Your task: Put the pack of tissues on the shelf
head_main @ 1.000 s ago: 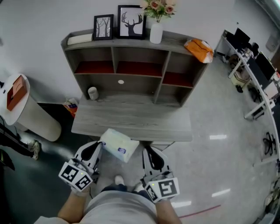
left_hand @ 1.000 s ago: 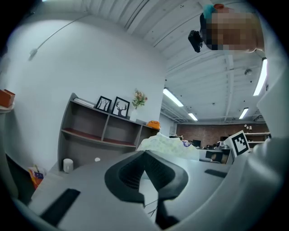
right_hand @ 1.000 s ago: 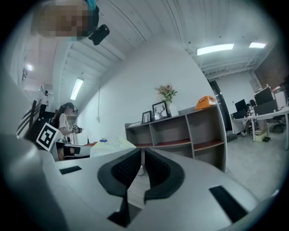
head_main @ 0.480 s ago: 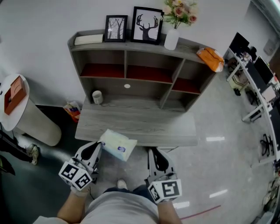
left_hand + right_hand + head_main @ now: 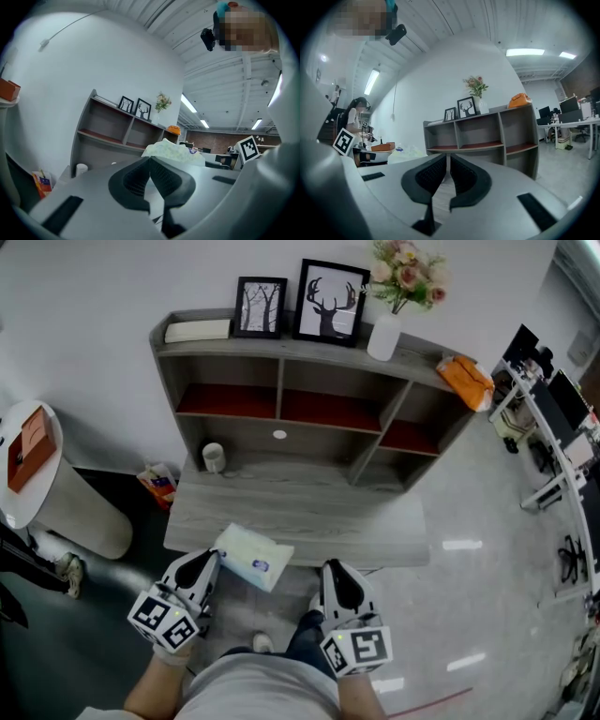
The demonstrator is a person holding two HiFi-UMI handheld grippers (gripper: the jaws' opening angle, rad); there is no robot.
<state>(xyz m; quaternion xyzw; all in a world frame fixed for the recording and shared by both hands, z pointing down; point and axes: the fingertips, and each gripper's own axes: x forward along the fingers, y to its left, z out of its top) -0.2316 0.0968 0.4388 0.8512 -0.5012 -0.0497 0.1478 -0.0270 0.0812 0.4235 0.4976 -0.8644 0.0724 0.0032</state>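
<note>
The pack of tissues (image 5: 254, 557), pale with a blue label, hangs over the front edge of the grey desk (image 5: 309, 517), pinched at its left edge. My left gripper (image 5: 215, 559) is shut on it. In the left gripper view the pack (image 5: 174, 151) shows just past the closed tips of the left gripper (image 5: 150, 159). The shelf (image 5: 281, 360) stands at the desk's back, with open compartments that have red floors. My right gripper (image 5: 333, 570) is held low by the desk's front edge. In the right gripper view the right gripper (image 5: 447, 157) is shut with nothing in it.
On the shelf top stand two picture frames (image 5: 328, 302), a vase of flowers (image 5: 386, 332), a book (image 5: 197, 330) and an orange bag (image 5: 465, 379). A cup (image 5: 214, 457) sits on the desk. A round white table (image 5: 37, 474) stands at left, office desks (image 5: 553, 427) at right.
The desk and shelf have shifted right and down in the head view. Both grippers keep their places, and the pack stays in the left one.
</note>
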